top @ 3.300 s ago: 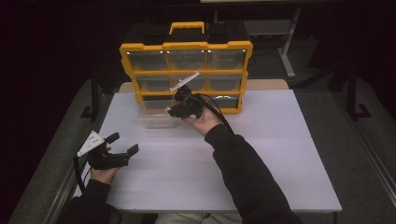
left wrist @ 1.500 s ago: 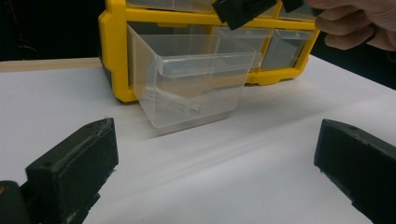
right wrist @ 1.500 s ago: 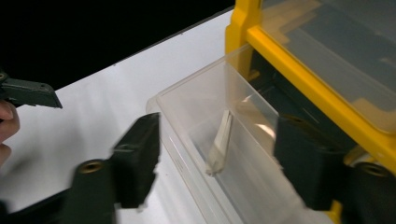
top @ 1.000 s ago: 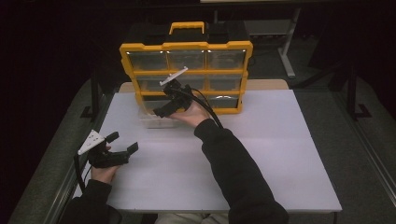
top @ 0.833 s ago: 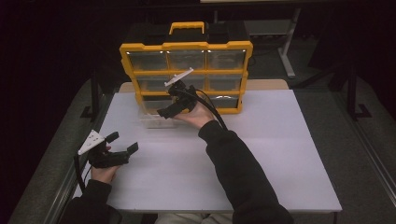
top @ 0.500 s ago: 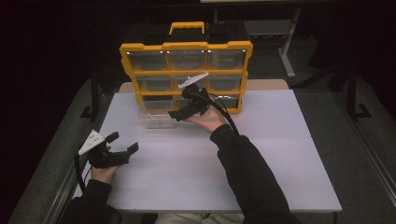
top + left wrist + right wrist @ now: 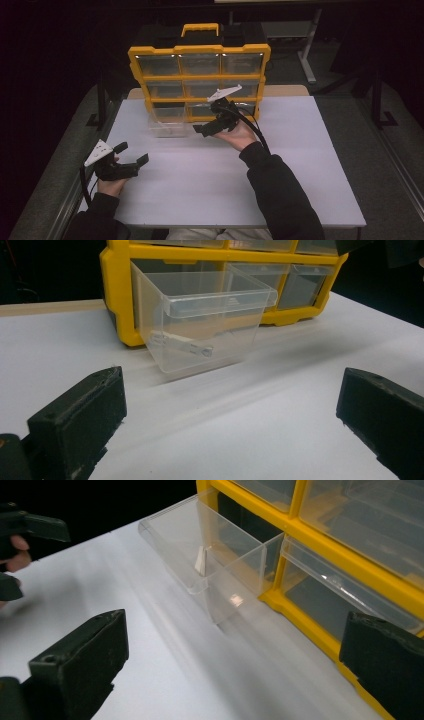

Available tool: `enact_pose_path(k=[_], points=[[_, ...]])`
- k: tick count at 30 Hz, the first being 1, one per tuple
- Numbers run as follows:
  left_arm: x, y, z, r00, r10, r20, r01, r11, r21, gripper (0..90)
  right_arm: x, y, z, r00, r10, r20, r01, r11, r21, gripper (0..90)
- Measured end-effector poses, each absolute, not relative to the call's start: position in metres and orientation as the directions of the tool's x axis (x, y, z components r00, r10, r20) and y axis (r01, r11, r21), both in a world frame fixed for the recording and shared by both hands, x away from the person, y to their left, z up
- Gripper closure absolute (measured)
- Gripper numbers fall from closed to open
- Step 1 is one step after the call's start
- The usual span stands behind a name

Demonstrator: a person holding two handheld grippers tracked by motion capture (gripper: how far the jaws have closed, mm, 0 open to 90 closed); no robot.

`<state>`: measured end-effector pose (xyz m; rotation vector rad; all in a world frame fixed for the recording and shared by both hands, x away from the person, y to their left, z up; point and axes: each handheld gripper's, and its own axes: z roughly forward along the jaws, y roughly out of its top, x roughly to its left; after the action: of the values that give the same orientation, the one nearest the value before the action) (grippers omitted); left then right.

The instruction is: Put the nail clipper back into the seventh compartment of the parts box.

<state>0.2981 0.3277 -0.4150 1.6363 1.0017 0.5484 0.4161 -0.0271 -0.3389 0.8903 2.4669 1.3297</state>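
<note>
A yellow organiser (image 7: 200, 80) with clear drawers stands at the back of the white table (image 7: 300, 170). Its bottom-left clear drawer (image 7: 167, 125) is pulled out onto the table. A small pale piece (image 7: 182, 345) lies inside that drawer (image 7: 200, 325). My right gripper (image 7: 210, 122) hovers open just right of the drawer, in front of the organiser's bottom row. In the right gripper view the drawer (image 7: 210, 555) lies ahead to the left, with nothing between the jaws. My left gripper (image 7: 132, 152) rests open near the table's front left, pointing at the drawer from a distance.
The organiser's other drawers (image 7: 350, 525) are closed. The person's left hand with its gripper (image 7: 20, 535) shows at the far left of the right gripper view. A dark floor and table legs (image 7: 310, 65) surround the table.
My right gripper has swung from over the pulled-out drawer to the right and slightly toward the person. The left gripper and the drawer have stayed put.
</note>
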Motion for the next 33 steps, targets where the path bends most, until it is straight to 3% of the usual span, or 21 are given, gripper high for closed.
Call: enact_pose_path(k=[33], points=[[0.295,0.327,-0.415,0.543,0.83,-0.13,0.327,-0.067,0.943,0.0,0.367,-0.123,-0.375,-0.708,0.69,0.149,0.445,0.272,0.853,0.0]])
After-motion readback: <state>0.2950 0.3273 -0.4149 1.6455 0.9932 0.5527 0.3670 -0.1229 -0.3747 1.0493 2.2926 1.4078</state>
